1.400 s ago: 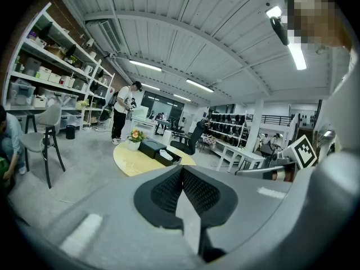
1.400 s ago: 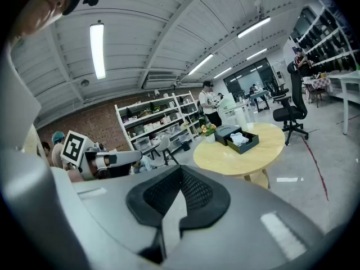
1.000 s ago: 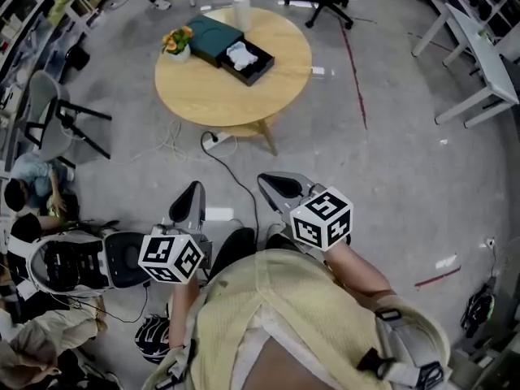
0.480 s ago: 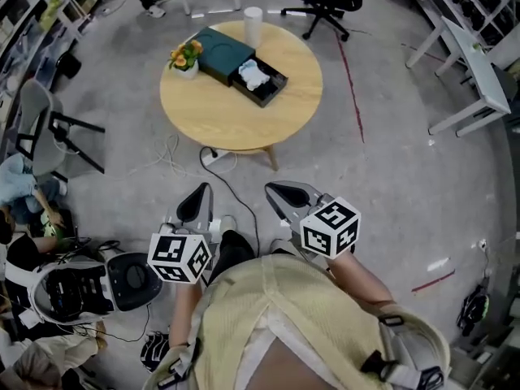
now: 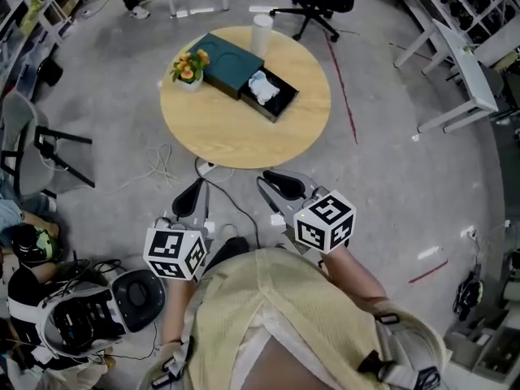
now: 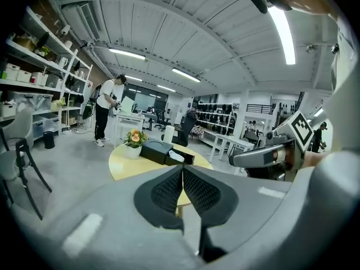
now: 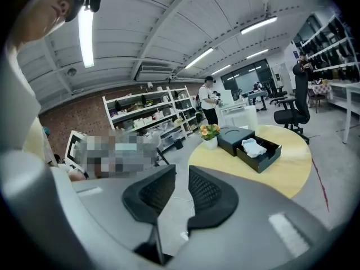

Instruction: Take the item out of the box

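Observation:
A dark green box [image 5: 233, 61] lies on the round wooden table [image 5: 219, 128], its drawer [image 5: 279, 102] pulled out. A white crumpled item [image 5: 262, 86] sits in the drawer. Both grippers are held over the floor, well short of the table. My left gripper [image 5: 192, 198] is shut and empty; its pads meet in the left gripper view [image 6: 183, 176]. My right gripper [image 5: 281, 185] is opening, and a narrow gap with nothing in it shows between its pads [image 7: 181, 193]. The box [image 7: 250, 144] and item [image 7: 253, 147] lie ahead of the right gripper.
A pot of flowers [image 5: 188, 66] and a white cylinder [image 5: 262, 31] stand next to the box. A cable and power strip [image 5: 207, 167] lie on the floor by the table's foot. Chairs [image 5: 36, 149], white desks [image 5: 463, 63] and a person [image 5: 28, 242] surround the area.
The table has come nearer and lower in the head view as the person walks toward it. Both grippers stay held out in front.

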A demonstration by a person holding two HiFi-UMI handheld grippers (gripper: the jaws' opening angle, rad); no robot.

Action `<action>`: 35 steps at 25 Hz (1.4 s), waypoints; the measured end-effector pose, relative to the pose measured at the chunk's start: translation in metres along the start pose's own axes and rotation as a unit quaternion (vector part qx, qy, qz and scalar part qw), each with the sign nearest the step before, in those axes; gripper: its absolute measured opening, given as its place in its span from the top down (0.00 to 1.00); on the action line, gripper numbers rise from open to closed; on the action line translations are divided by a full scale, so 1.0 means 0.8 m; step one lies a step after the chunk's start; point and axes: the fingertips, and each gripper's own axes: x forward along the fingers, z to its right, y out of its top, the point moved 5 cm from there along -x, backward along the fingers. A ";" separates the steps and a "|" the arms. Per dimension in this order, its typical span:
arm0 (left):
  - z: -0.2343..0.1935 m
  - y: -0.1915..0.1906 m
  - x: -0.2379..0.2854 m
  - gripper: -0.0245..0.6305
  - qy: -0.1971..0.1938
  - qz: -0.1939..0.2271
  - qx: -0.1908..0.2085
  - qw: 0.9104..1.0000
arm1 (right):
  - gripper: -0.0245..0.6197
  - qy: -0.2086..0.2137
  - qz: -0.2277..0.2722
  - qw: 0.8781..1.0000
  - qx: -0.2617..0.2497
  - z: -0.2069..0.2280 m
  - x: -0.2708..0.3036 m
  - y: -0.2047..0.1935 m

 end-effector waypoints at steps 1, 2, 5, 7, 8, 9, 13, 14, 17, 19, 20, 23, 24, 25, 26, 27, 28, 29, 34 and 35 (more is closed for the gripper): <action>-0.008 0.002 0.002 0.96 -0.005 -0.001 0.001 1.000 | 0.86 -0.003 0.001 1.000 0.001 0.000 0.008 0.004; -0.014 0.004 0.003 0.96 -0.010 -0.002 0.003 1.000 | 0.85 -0.006 0.002 1.000 0.001 -0.001 0.016 0.007; -0.033 0.009 0.005 0.96 -0.030 -0.009 0.010 0.999 | 0.82 -0.013 0.002 1.000 0.003 -0.007 0.039 0.013; -0.044 0.011 0.005 0.96 -0.041 -0.012 0.014 0.999 | 0.79 -0.020 -0.001 1.000 0.002 -0.010 0.052 0.014; -0.049 0.011 0.005 0.96 -0.045 -0.012 0.016 0.999 | 0.77 -0.025 -0.002 1.000 0.001 -0.010 0.057 0.015; -0.054 0.012 0.006 0.96 -0.048 -0.013 0.018 0.999 | 0.76 -0.030 -0.003 1.000 0.000 -0.010 0.062 0.015; -0.071 0.009 0.014 0.96 -0.054 -0.025 0.022 0.998 | 0.73 -0.051 0.000 0.999 -0.002 -0.003 0.071 0.018; -0.073 0.009 0.017 0.96 -0.054 -0.026 0.020 0.998 | 0.73 -0.058 0.000 0.998 -0.004 0.002 0.070 0.020; -0.074 0.014 0.033 0.96 -0.057 -0.027 0.017 0.998 | 0.72 -0.081 0.001 0.997 -0.008 0.027 0.071 0.030; -0.074 0.017 0.047 0.96 -0.058 -0.028 0.016 0.998 | 0.72 -0.092 0.002 0.996 -0.010 0.046 0.075 0.037; -0.075 0.018 0.054 0.96 -0.057 -0.029 0.014 0.998 | 0.72 -0.096 0.001 0.995 -0.012 0.056 0.077 0.041; -0.079 0.024 0.078 0.96 -0.049 -0.032 0.007 0.998 | 0.71 -0.106 -0.010 0.994 -0.027 0.088 0.083 0.053; -0.080 0.028 0.087 0.96 -0.046 -0.032 0.005 0.998 | 0.71 -0.108 -0.014 0.993 -0.034 0.100 0.085 0.060; -0.081 0.032 0.098 0.96 -0.044 -0.031 0.003 0.999 | 0.71 -0.110 -0.017 0.993 -0.042 0.112 0.088 0.067; -0.082 0.036 0.109 0.95 -0.043 -0.031 0.003 0.999 | 0.72 -0.112 -0.020 0.992 -0.048 0.125 0.092 0.073; -0.084 0.039 0.119 0.95 -0.041 -0.031 0.002 0.999 | 0.72 -0.114 -0.024 0.992 -0.052 0.137 0.096 0.078; -0.086 0.041 0.129 0.95 -0.038 -0.032 0.001 0.999 | 0.72 -0.116 -0.028 0.991 -0.055 0.149 0.101 0.081; -0.088 0.042 0.139 0.95 -0.036 -0.033 -0.001 0.999 | 0.72 -0.117 -0.032 0.991 -0.057 0.160 0.105 0.083; -0.096 0.050 0.185 0.95 -0.025 -0.038 -0.008 0.999 | 0.72 -0.123 -0.060 0.988 -0.073 0.214 0.129 0.095; -0.097 0.052 0.194 0.95 -0.023 -0.039 -0.008 0.999 | 0.72 -0.122 -0.066 0.987 -0.076 0.223 0.134 0.096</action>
